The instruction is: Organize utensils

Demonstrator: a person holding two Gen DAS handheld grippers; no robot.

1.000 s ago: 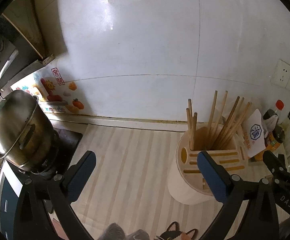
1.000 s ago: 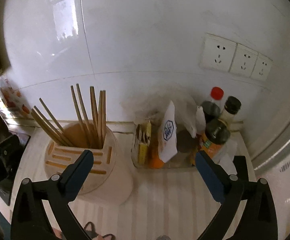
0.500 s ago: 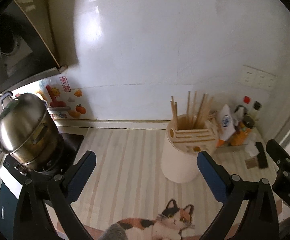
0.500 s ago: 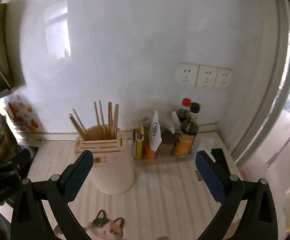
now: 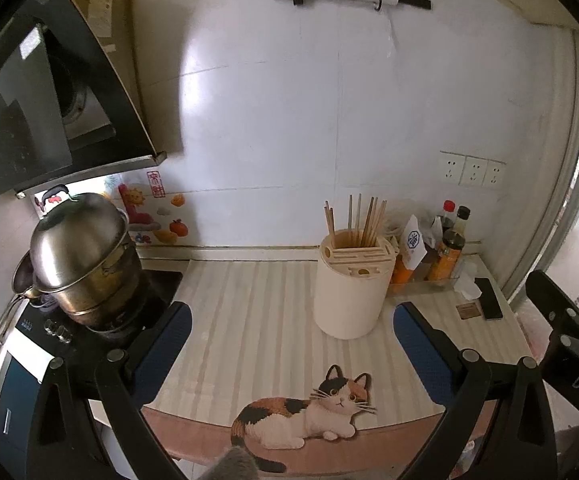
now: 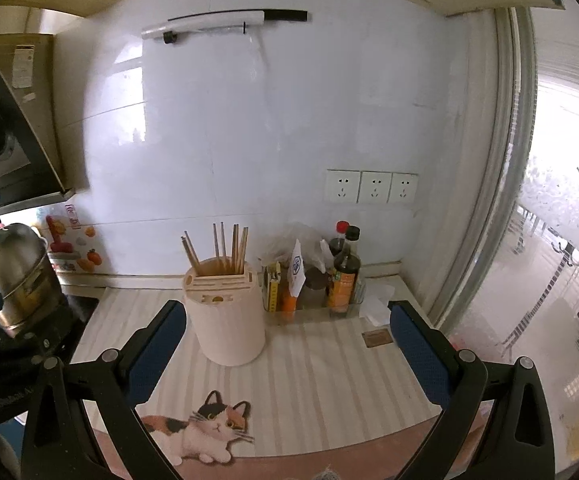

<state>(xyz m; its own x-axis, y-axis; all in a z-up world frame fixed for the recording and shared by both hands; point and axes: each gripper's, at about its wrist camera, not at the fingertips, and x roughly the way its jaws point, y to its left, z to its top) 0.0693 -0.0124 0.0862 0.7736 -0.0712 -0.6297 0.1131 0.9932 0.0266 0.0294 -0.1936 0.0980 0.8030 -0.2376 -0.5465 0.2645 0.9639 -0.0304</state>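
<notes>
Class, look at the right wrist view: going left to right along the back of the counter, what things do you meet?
Steel pot → chopstick holder → yellow box → orange-labelled bottle → crumpled tissue.

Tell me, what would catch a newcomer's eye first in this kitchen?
Probably the cream holder at the middle of the counter, with wooden chopsticks standing up out of its top. Next, the calico cat picture on the striped mat's near edge, and the shiny steel pot on the stove at the left. Sauce bottles crowd the wall to the right of the holder.
</notes>
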